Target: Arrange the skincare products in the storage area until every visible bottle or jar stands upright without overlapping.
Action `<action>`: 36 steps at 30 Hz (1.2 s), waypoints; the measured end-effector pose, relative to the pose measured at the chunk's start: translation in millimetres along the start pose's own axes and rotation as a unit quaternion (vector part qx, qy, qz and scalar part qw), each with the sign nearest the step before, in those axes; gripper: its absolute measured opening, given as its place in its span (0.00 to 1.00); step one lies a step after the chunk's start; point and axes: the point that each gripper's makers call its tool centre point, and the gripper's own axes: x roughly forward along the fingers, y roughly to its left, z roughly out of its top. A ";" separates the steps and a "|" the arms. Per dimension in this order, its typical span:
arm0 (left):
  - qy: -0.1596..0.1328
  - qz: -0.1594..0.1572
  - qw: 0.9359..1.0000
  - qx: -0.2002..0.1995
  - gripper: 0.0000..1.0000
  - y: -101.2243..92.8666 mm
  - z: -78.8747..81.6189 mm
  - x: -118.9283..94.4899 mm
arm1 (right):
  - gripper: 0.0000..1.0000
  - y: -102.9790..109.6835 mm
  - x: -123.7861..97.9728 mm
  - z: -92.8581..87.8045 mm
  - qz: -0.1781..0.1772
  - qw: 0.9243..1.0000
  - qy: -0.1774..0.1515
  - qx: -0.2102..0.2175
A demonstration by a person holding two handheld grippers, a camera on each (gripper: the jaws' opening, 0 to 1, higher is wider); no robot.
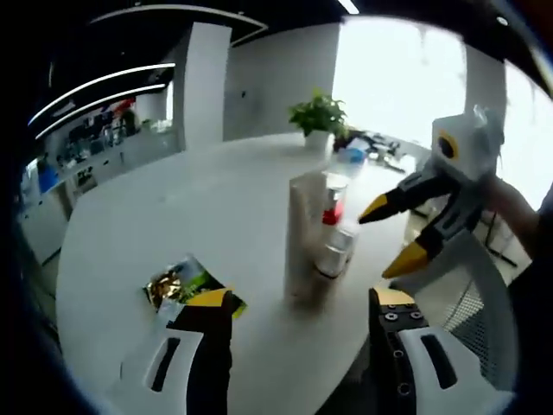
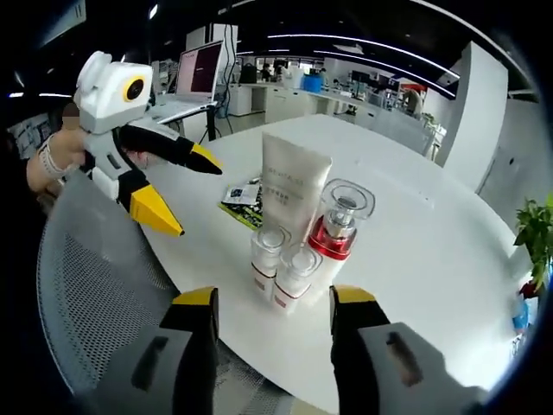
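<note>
A round white tabletop (image 2: pixel 432 251) fills an open office. A grey mesh chair (image 2: pixel 95 285) stands beside it, a green potted plant (image 1: pixel 317 114) sits before bright windows (image 1: pixel 397 78), and strip lights (image 2: pixel 346 43) line the dark ceiling.

No legible text: the white tube (image 2: pixel 292 192) carries faint print too small to read, the sachet (image 2: pixel 244 197) likewise.

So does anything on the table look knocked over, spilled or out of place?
Nothing is tipped or spilled. The tube, the red-necked bottle and both small bottles stand upright. Only a flat packet lies behind them.
</note>
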 end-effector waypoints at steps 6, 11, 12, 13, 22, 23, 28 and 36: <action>0.003 0.028 1.000 0.011 0.75 6.1 -4.1 -15.7 | 0.68 3.3 -6.0 7.1 -0.006 1.000 -0.013 0.005; 0.024 0.052 0.998 0.018 0.93 9.9 -12.0 -29.8 | 0.74 12.3 -12.0 11.9 0.006 1.000 -0.022 0.003; 0.032 0.055 0.998 0.025 0.94 10.1 -13.6 -32.3 | 0.76 13.4 -12.6 12.3 0.005 1.000 -0.021 0.001; 0.032 0.058 0.997 0.030 0.95 10.0 -14.0 -33.9 | 0.77 13.6 -13.1 13.0 0.003 1.000 -0.022 -0.001; 0.029 0.065 0.997 0.018 0.97 5.5 -21.4 -49.3 | 0.86 24.0 -20.9 23.0 0.014 0.999 -0.042 -0.017; 0.030 0.066 0.997 0.018 0.97 5.3 -22.5 -50.2 | 0.87 24.5 -21.3 23.5 0.013 0.999 -0.043 -0.018; 0.031 0.070 0.997 0.010 0.97 4.5 -28.1 -58.0 | 0.99 21.9 -19.7 24.3 0.008 0.999 -0.039 -0.017; 0.036 0.073 0.997 0.007 0.97 14.4 -34.1 -67.1 | 0.99 20.4 -19.5 28.9 -0.002 0.999 -0.037 -0.009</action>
